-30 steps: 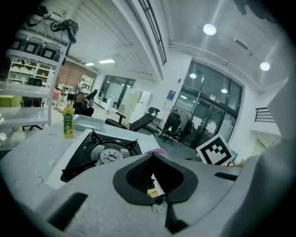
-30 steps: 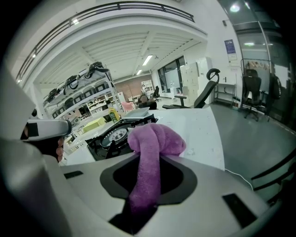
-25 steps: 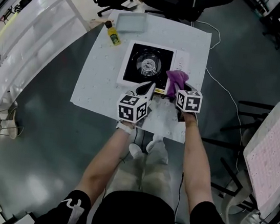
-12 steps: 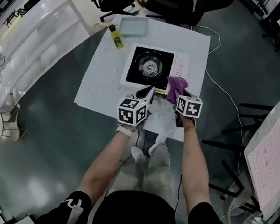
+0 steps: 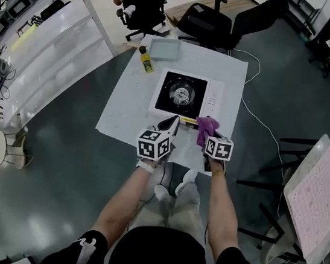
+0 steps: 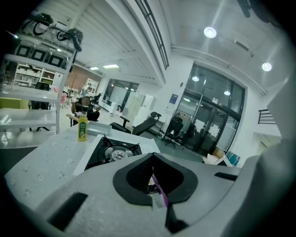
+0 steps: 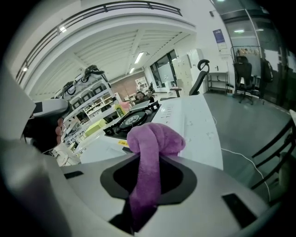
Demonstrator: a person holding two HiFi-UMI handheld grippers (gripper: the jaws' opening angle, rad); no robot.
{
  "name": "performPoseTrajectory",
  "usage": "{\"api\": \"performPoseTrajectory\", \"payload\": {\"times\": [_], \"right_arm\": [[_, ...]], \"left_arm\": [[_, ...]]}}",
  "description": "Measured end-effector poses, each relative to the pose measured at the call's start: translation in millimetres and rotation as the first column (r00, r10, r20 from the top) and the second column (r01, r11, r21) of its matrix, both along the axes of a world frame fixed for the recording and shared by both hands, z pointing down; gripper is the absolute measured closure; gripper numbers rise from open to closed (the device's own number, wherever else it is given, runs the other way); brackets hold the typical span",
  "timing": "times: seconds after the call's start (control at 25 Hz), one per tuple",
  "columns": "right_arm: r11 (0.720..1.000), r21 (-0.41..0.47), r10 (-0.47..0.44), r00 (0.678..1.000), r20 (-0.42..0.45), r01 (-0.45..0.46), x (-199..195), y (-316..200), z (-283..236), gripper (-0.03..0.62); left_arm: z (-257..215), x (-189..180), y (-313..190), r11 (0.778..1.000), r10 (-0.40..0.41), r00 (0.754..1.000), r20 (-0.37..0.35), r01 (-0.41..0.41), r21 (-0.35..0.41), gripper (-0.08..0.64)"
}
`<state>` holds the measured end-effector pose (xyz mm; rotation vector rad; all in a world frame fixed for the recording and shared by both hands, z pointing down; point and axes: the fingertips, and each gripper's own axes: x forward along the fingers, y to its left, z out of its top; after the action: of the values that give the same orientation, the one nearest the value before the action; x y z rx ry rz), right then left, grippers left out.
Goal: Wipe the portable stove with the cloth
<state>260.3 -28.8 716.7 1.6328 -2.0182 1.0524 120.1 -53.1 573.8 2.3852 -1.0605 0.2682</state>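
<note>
Cloth point(image 5: 207, 127), purple, clamped in the right gripper point(image 5: 208, 137) over the table's point(image 5: 125, 110) near edge.
Right jaws are closed on a bunched fold of it, and the rest bulges out just short of the portable stove's point(image 5: 185, 94) near right corner; contact cannot be told. Left gripper point(image 5: 171, 123) hangs beside it, jaws together, gripping nothing. The stove sits mid-table; beyond it a yellow bottle point(image 5: 145, 62) and a shallow tray point(image 5: 164, 49) stand at the far edge.
</note>
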Motion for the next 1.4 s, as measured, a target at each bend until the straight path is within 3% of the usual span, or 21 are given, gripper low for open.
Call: {"api": "performPoseTrajectory", "payload": {"times": [0.44,0.68,1.4], "right_arm": [[0.995,0.1,0.013,1.0,0.026,-0.016,-5.3,22.2,-72.4,0.503],[0.983,0.185,-0.018,0.999,0.029,0.012,-12.4,21.7,-113.1,0.503],[0.984,0.176,-0.012,1.0,0.005,0.011,-13.2,26.6,-111.4,0.502]], "left_arm": [[-36.0,-34.4,24.8,0.997,-0.077,0.997,-0.019,0.077,0.017,0.554],[-47.7,-34.8,26.2,0.997,-0.064,0.998,-0.005,0.064,0.049,0.554],[-49.6,-35.2,19.3,0.998,-0.049,0.999,-0.01,0.05,0.047,0.554]]}}
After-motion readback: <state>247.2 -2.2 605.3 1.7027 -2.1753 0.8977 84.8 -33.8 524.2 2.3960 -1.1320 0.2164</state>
